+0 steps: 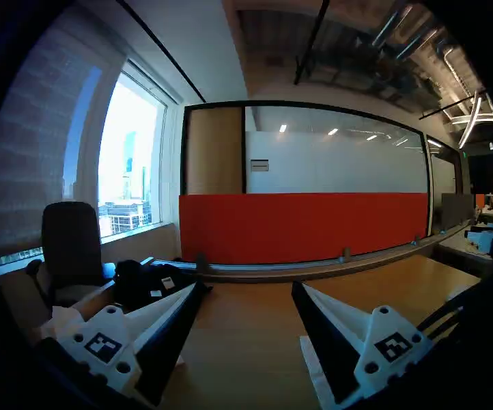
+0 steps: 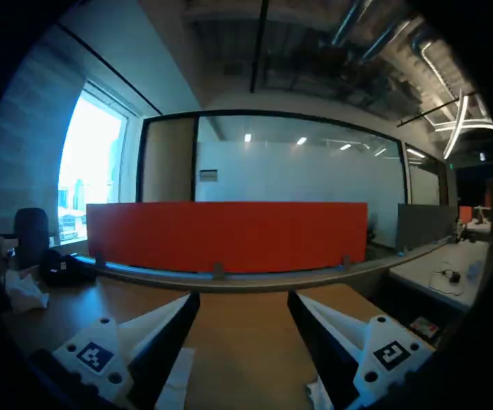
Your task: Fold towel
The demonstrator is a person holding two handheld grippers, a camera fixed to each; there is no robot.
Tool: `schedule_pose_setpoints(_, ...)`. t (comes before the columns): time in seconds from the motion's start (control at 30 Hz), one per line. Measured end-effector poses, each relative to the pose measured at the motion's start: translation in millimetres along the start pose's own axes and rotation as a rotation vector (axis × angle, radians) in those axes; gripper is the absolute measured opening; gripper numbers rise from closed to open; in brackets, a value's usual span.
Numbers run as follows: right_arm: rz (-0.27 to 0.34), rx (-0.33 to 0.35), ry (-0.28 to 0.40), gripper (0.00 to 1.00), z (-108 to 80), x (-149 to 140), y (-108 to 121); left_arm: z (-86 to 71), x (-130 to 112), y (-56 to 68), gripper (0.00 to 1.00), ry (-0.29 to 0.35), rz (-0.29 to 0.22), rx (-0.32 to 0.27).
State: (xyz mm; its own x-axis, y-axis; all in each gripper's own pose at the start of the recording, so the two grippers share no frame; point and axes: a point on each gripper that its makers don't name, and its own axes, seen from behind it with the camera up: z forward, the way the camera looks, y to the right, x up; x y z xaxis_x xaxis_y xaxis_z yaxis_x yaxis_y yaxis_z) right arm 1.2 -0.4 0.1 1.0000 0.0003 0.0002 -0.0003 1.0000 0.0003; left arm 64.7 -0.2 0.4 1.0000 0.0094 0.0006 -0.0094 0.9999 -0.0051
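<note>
The white cloth towel lies on the light brown wooden desk, low beneath both tools. Only slivers of it show beside the finger bases, so its long axis and heading cannot be told; what shows looks plain and pale. The left tool is spread wide with nothing between its fingers, and so is the right tool. A red partition panel stands behind the desk.
</note>
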Motion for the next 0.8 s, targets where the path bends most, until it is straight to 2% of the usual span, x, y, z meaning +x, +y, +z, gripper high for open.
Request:
schedule_pose_setpoints(0.17, -0.002, 0.007, -0.009, 0.99, 1.5, 18.9, -5.4, 2.2, 18.2, 3.3, 0.95, -0.023, 0.007, -0.02)
schedule_pose_setpoints(0.4, -0.039, 0.033, -0.032, 0.99, 6.1, 32.5, -15.9, 6.5, 22.3, 12.1, 0.95, -0.074, 0.007, -0.073)
schedule_pose_setpoints(0.57, -0.083, 0.097, -0.071, 0.99, 5.3, 36.7, -30.2, 6.7, 22.7, 20.5, 0.95, -0.121, 0.01, -0.137)
schedule_pose_setpoints(0.8, -0.149, 0.226, -0.156, 0.99, 1.2, 31.3, -52.6, 1.6, 18.1, 38.4, 0.95, -0.208, 0.06, -0.27)
